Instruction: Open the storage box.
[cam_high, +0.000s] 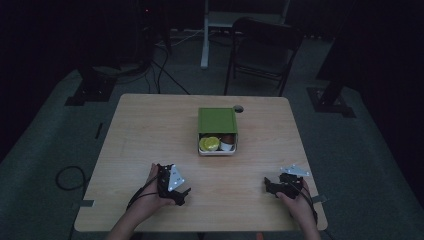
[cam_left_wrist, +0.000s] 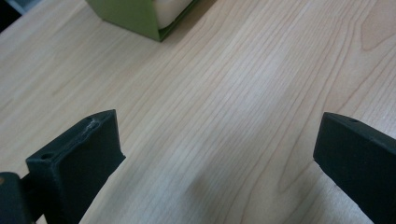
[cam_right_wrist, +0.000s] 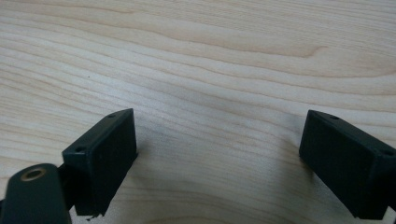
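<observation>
A green box (cam_high: 218, 131) sits at the middle of the wooden table (cam_high: 150, 135), its lid covering the far part. In its open near end lie a yellow round item (cam_high: 209, 144), a brown one and a white one. My left gripper (cam_high: 184, 194) rests near the front left, held by a hand, jaws wide apart over bare wood (cam_left_wrist: 219, 135). A corner of the green box (cam_left_wrist: 135, 16) shows at the top of the left gripper view. My right gripper (cam_high: 269, 185) sits at the front right, open over bare wood (cam_right_wrist: 219, 135).
A small dark round thing (cam_high: 238, 108) lies by the table's far edge behind the box. A dark chair (cam_high: 262, 50) and a white stand leg (cam_high: 205, 35) are beyond the table. Cables (cam_high: 70, 177) run on the grey floor at the left.
</observation>
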